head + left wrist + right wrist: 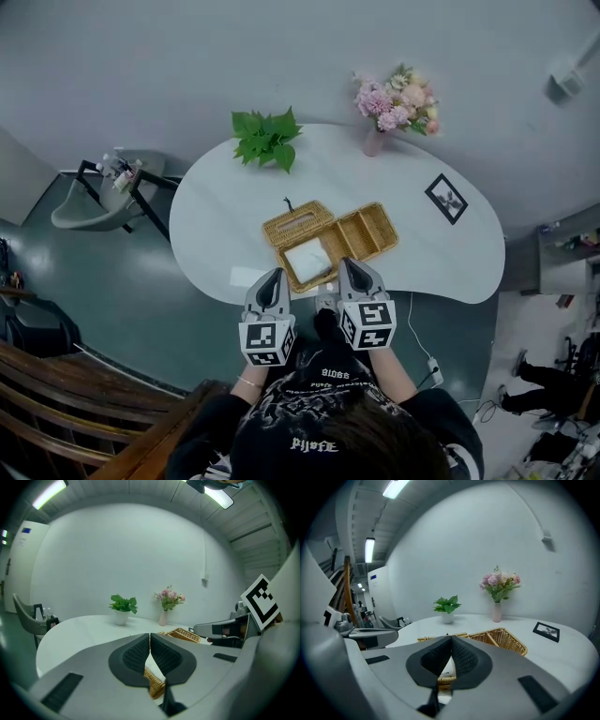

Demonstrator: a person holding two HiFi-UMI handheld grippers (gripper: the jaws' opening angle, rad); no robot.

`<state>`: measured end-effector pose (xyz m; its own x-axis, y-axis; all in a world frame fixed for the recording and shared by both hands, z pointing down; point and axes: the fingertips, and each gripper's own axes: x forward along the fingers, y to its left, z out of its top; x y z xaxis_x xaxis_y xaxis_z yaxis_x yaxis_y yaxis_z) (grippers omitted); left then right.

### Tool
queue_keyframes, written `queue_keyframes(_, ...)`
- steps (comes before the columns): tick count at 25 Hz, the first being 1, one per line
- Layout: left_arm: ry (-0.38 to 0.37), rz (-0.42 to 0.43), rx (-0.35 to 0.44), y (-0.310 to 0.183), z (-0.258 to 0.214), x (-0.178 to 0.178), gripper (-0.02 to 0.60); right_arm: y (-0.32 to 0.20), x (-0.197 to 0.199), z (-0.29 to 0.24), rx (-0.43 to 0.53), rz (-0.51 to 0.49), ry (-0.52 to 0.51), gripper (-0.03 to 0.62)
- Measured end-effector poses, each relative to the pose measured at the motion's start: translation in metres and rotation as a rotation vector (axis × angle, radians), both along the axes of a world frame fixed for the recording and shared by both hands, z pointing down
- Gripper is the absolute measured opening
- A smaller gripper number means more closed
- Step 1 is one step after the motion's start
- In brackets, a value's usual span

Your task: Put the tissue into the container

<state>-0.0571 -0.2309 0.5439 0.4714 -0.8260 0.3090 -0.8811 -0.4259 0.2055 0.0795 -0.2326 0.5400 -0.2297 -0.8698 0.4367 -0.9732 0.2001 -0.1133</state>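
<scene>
Sitting in the left compartment of the wicker basket (367, 232): white tissue pack (307, 258), lid (295, 221) open beside it. Left gripper (274, 273) and right gripper (348, 264) both closed, empty.

A white table (225, 220) with a rounded, bean-shaped top carries only a few things. A potted green plant (266, 139) stands toward the far left rim. Toward the far right rim stands a slim pink vase (374, 142) holding pink flowers (396, 96). Plant and vase are well apart. A small dark-framed picture (446, 198) lies near the right end. Close to the near edge, about midway along it, sits a woven container (367, 232). It is made of shallow rectangular sections lying side by side and touching one another. A pale flat patch (246, 277) shows on the top just left of the container, but what it is cannot be told.
</scene>
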Motion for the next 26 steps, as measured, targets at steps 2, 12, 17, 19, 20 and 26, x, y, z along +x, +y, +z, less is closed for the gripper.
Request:
queue_keyframes(2,0.001,-0.003,0.002,0.000,0.000,0.000,0.026,0.000,0.000,0.000,0.002,-0.001,0.014,0.023)
queue_keyframes(12,0.002,-0.011,-0.004,-0.005,0.002,-0.004,0.026,-0.001,-0.004,0.006,-0.007,-0.030,0.057,0.022)
queue_keyframes(17,0.000,-0.016,-0.004,-0.008,0.003,-0.005,0.026,-0.001,-0.005,0.009,-0.010,-0.049,0.073,0.023)
queue_keyframes(19,0.001,-0.022,-0.004,-0.009,0.003,-0.006,0.026,-0.001,-0.005,0.010,-0.011,-0.055,0.082,0.023)
queue_keyframes(20,0.002,-0.025,-0.004,-0.009,0.004,-0.006,0.026,-0.001,-0.005,0.010,-0.011,-0.058,0.084,0.022)
queue_keyframes(26,-0.009,-0.035,-0.004,-0.010,0.004,-0.008,0.026,-0.005,-0.004,0.012,-0.014,-0.071,0.110,0.022)
